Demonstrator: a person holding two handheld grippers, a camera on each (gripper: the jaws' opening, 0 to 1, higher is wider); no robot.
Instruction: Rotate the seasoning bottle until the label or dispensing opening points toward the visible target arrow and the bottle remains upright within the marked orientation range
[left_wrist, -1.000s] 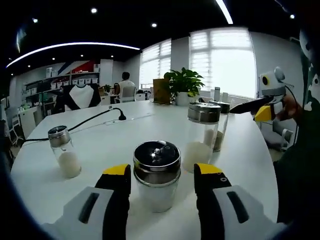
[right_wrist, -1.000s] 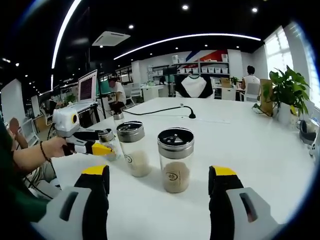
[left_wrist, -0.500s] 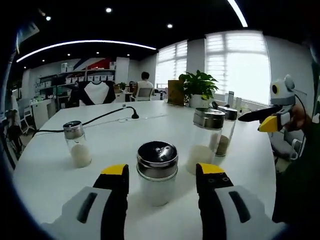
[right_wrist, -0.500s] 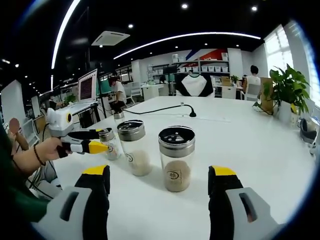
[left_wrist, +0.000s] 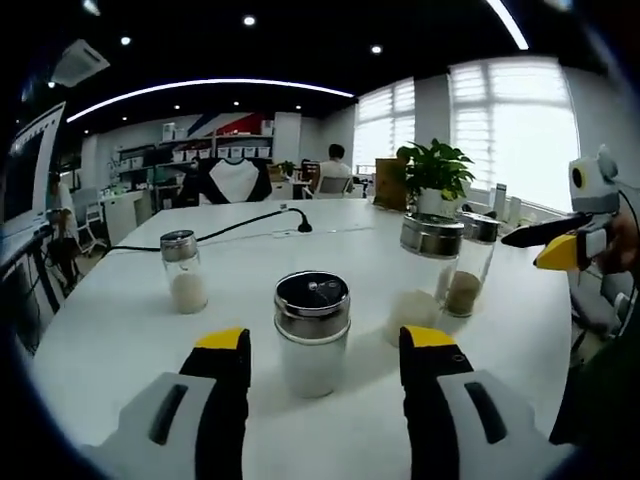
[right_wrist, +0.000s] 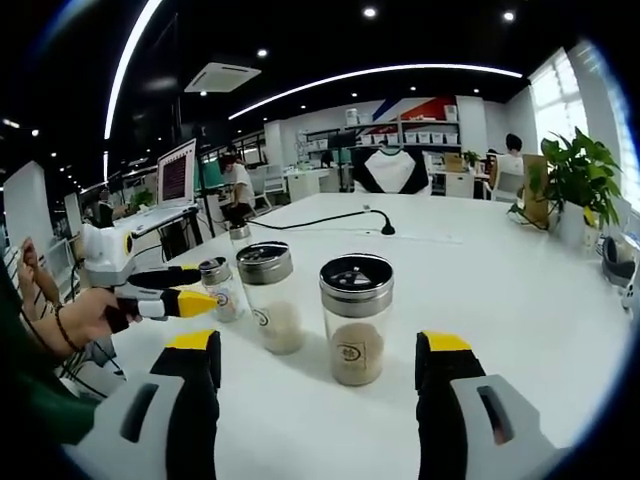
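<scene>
Bottle in front of left gripper: seasoning bottle (left_wrist: 312, 333) with white contents and a steel shaker lid stands upright on the white table (left_wrist: 120, 330), in line with the gap between the yellow-tipped jaws but just ahead of them, not touched.
Left gripper (left_wrist: 325, 350): jaws spread wide, grasping nothing.
Right gripper (right_wrist: 318, 358): jaws likewise spread wide and empty; a brown-filled bottle (right_wrist: 355, 320) stands upright ahead of the gap, apart from both tips, its round label facing this camera.
Neighbours: a taller white-filled bottle (right_wrist: 268, 297) stands just beside the brown-filled one, and a small shaker (left_wrist: 183, 272) stands well apart on the far side of the left gripper view.
Change over the last second: in the left gripper view the white-contents bottle has slipped from between the yellow tips to a spot beyond them and looks smaller, and the whole room has shifted too, so the camera has drawn back, not the bottle. The right gripper view is almost unchanged.
Meaning for the task: judging from this, no turn is under way; the left gripper has backed off and either bottle would need a fresh grasp.
Target arrow: no arrow or marked range can be made out on the table, so alignment cannot be judged.
</scene>
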